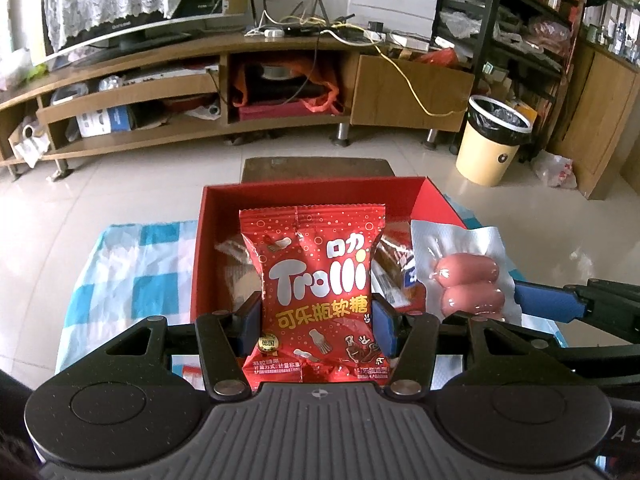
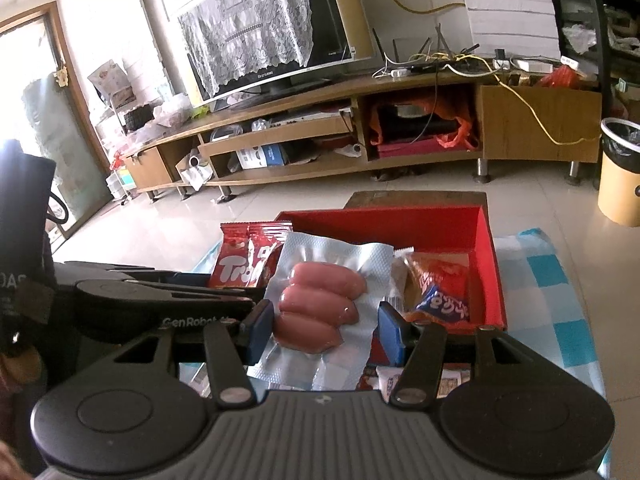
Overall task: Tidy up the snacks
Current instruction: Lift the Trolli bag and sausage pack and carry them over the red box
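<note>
My left gripper (image 1: 318, 322) is shut on a red Trolli gummy packet (image 1: 316, 292) and holds it upright over the near edge of the red box (image 1: 312, 196). My right gripper (image 2: 324, 330) is shut on a clear vacuum pack of pink sausages (image 2: 320, 304), held over the box's near left side (image 2: 490, 264). The sausage pack also shows in the left wrist view (image 1: 466, 276), to the right of the Trolli packet. The Trolli packet shows in the right wrist view (image 2: 244, 260). Other wrapped snacks (image 2: 438, 288) lie inside the box.
The box stands on a blue and white checked cloth (image 1: 132, 264) over a low table. More small packets (image 2: 416, 382) lie on the cloth under my right gripper. A wooden TV stand (image 1: 224, 92) and a yellow waste bin (image 1: 494, 140) stand beyond on the tiled floor.
</note>
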Demonstrator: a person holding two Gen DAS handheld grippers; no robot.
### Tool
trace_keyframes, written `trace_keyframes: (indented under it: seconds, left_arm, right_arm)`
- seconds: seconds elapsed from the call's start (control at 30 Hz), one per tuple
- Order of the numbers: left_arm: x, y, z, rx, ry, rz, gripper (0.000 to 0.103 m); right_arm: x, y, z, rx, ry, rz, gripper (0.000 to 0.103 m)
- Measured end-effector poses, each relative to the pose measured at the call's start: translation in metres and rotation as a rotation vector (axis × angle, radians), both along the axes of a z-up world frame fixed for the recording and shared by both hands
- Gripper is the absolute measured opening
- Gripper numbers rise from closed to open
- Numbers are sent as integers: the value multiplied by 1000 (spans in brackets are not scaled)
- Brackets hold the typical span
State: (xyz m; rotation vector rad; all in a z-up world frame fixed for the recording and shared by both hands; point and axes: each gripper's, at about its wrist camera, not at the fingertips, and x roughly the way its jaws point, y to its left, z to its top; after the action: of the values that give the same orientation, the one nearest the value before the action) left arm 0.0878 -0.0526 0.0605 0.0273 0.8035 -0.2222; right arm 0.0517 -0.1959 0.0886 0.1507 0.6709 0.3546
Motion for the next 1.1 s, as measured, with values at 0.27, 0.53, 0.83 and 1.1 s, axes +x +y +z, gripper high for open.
trace_keyframes:
  seconds: [0.27,0.53,0.83,1.1]
  left_arm:
    - [15,-9,12,18,-44,-8,62]
    - [34,-19,23,49,-81,-3,62]
    - [57,-29,23,74,-93,8,62]
    - [78,-35,14,98,-82,15,62]
  right_arm:
    - [12,-7,9,6,-27,-15,52]
    - [31,-12,18,6,-65,-27,52]
    - [55,-19,20,8,-76,-42,52]
    - [77,-27,10,7,-57,-59,52]
